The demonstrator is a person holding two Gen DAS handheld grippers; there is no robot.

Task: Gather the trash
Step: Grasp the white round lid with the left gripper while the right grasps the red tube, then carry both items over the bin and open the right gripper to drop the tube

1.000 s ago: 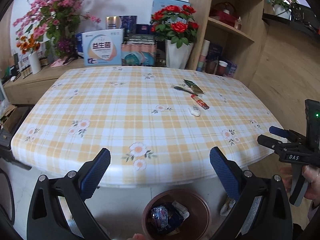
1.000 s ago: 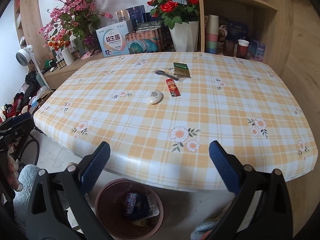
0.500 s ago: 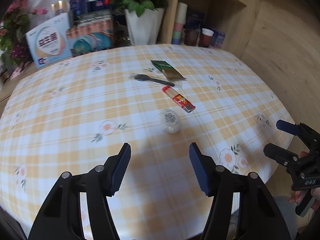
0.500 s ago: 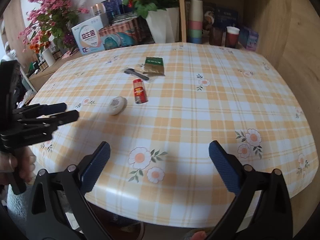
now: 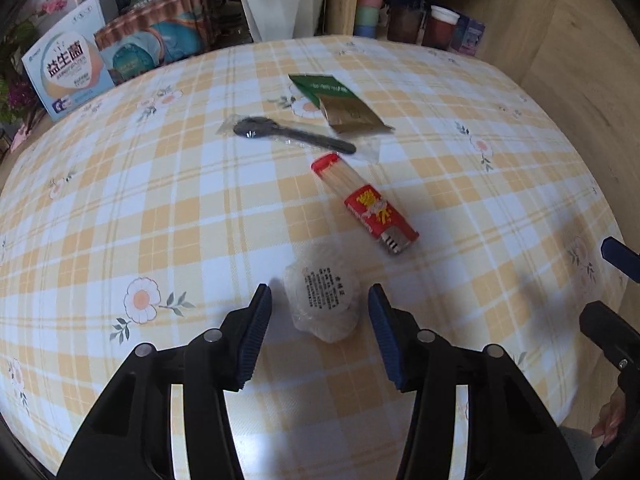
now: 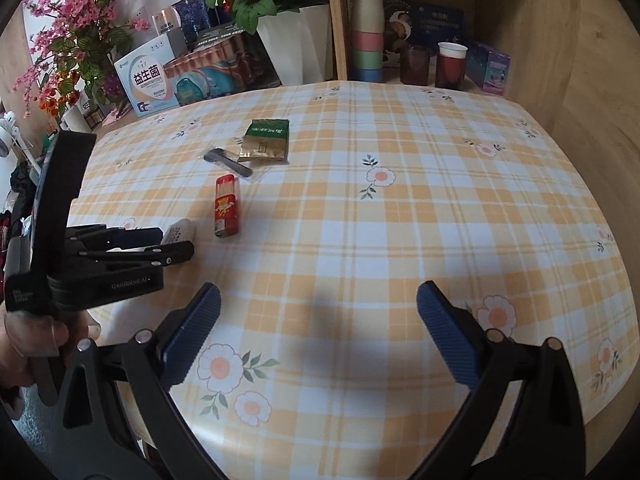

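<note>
White wrapped round item (image 5: 322, 304), clear film, printed label up: lies on the desk (image 5: 160, 216), near the front edge, between the two pads of the left tool (image 5: 320, 312). Jaws are closing on it; a gap shows on both sides, pads not yet touching. Not lifted

Just behind it, apart: red toothpick tube (image 5: 366, 204), lying on its side, cap end pointing away. Further back: black plastic spoon (image 5: 288, 136) in a clear sleeve, its handle end close to the tube cap. Beside the spoon, green-and-gold sachet (image 5: 340, 104), flat, one corner over the sleeve as far as I can tell

Right tool (image 6: 318, 336): jaws wide apart, nothing between them, hanging over bare cloth at the near right part of the desk, well apart from all four items

Progress, judged: all four pieces of trash are on the desk, none removed in these views. First pick is at the closing stage only. Remaining: grip, lift, carry off to a bin (none visible now), then tube, spoon, sachet

Boxes, vase and cups behind the desk look like décor, not trash
</note>
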